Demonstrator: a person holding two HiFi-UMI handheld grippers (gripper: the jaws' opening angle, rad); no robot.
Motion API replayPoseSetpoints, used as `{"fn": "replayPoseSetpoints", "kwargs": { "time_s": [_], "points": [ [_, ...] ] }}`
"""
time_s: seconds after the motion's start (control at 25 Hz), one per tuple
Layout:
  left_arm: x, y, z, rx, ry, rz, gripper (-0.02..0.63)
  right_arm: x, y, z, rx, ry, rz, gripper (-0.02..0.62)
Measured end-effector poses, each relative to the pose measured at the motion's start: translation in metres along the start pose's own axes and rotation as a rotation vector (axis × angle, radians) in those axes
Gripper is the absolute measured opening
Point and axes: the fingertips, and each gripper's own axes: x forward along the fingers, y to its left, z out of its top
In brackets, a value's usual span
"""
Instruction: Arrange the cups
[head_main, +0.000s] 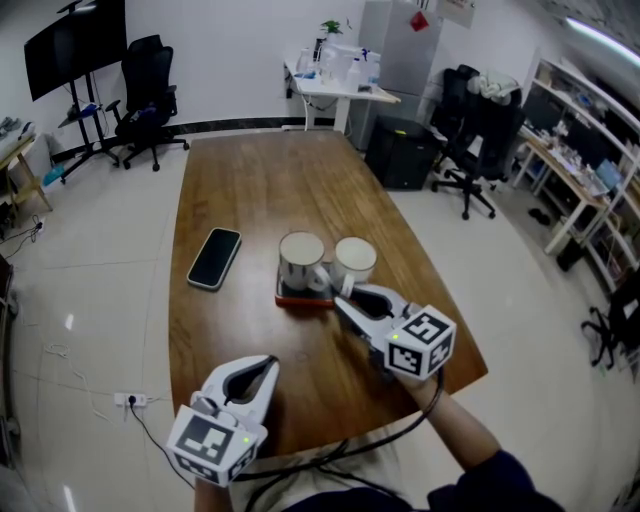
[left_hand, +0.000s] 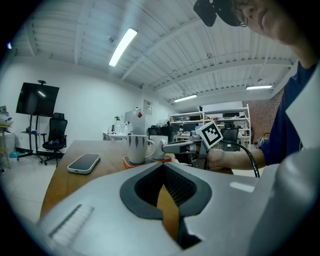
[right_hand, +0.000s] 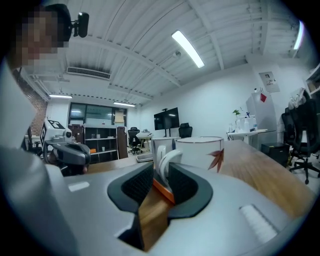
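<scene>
Two white cups stand side by side on the wooden table (head_main: 260, 170). The left cup (head_main: 300, 258) rests on an orange coaster (head_main: 300, 298). The right cup (head_main: 354, 262), marked with a red leaf (right_hand: 216, 159), touches it and turns its handle (right_hand: 167, 159) toward me. My right gripper (head_main: 345, 297) reaches in level from the near right, its jaws drawn narrow on that handle, a pad on each side. My left gripper (head_main: 268, 365) rests shut and empty near the table's front edge, well short of the cups. From the left gripper view, both cups (left_hand: 145, 148) and the right gripper (left_hand: 175, 147) appear ahead.
A black phone (head_main: 215, 258) lies flat to the left of the cups. The table's right edge runs close by my right hand. Office chairs, desks and a screen on a stand ring the table at a distance.
</scene>
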Motion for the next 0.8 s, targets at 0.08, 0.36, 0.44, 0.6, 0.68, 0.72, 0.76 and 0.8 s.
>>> {"fn": "replayPoseSetpoints", "kwargs": {
  "time_s": [0.08, 0.36, 0.44, 0.6, 0.68, 0.72, 0.76, 0.8],
  "points": [
    [0.0, 0.0015, 0.0008, 0.01, 0.0, 0.005, 0.003, -0.0005, -0.0006, 0.0006, -0.002, -0.006, -0.005, 0.081],
    [0.0001, 0.0034, 0.0015, 0.014, 0.0, 0.013, 0.003, 0.0004, -0.0002, 0.0006, -0.003, -0.009, 0.001, 0.088],
    [0.0002, 0.0027, 0.0014, 0.011, -0.002, 0.009, 0.003, 0.0005, 0.0005, 0.0008, -0.005, -0.007, 0.004, 0.133],
    [-0.0001, 0.0008, 0.0012, 0.001, -0.003, 0.002, 0.003, 0.0, -0.0006, 0.0005, -0.001, 0.001, -0.007, 0.12],
    [0.0001, 0.0002, 0.0011, -0.003, -0.003, 0.001, 0.003, -0.0009, -0.0029, 0.0001, 0.001, 0.001, -0.018, 0.058],
    [0.0004, 0.0003, 0.001, -0.002, -0.003, 0.001, 0.003, -0.0009, -0.0041, 0.0, 0.001, 0.0, -0.023, 0.044],
    [0.0006, 0.0006, 0.0011, -0.002, -0.003, 0.001, 0.003, -0.0007, -0.0046, 0.0002, 0.002, -0.001, -0.026, 0.043],
    [0.0007, 0.0009, 0.0013, -0.001, -0.002, 0.002, 0.003, -0.0006, -0.0049, 0.0004, 0.002, -0.002, -0.027, 0.043]
  ]
}}
